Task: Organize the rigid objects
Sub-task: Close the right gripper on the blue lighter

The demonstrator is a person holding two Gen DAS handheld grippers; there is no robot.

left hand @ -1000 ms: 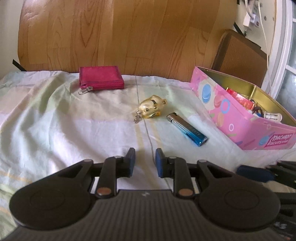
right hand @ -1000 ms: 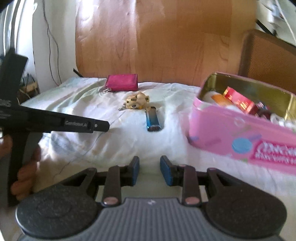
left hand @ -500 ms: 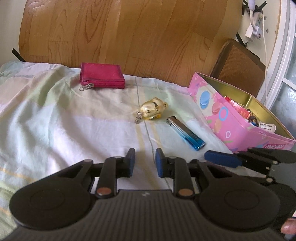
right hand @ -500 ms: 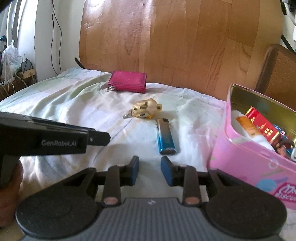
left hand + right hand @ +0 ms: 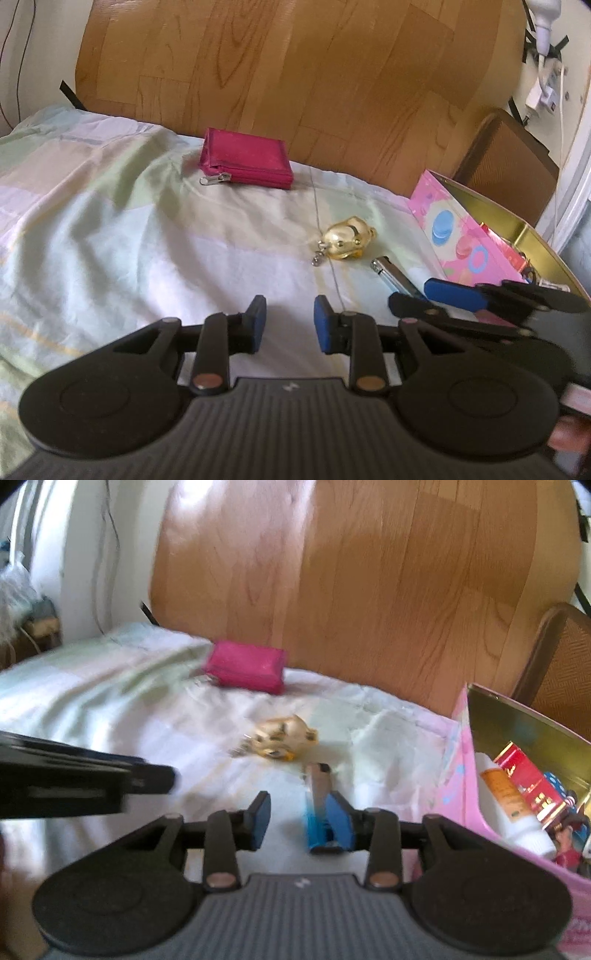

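A silver and blue lighter (image 5: 317, 812) lies on the pale sheet, just inside my right gripper's right pad. My right gripper (image 5: 301, 821) is open around its near end, low over the sheet. In the left wrist view the lighter (image 5: 391, 273) is partly hidden by my right gripper's fingers (image 5: 450, 295). A gold pig keychain (image 5: 347, 238) (image 5: 282, 736) lies just beyond it. A pink zip wallet (image 5: 245, 158) (image 5: 245, 666) lies at the back. My left gripper (image 5: 290, 325) is open and empty above the sheet.
An open pink biscuit tin (image 5: 461, 236) (image 5: 458, 775) with several items inside stands at the right. A wooden headboard (image 5: 295, 74) runs behind the bed. A brown chair (image 5: 509, 166) stands at the far right. The left gripper's body (image 5: 74, 786) reaches in from the left.
My right gripper moved forward to the lighter and opened wider, so the lighter now sits by its right pad. My left gripper shifted left and slightly forward.
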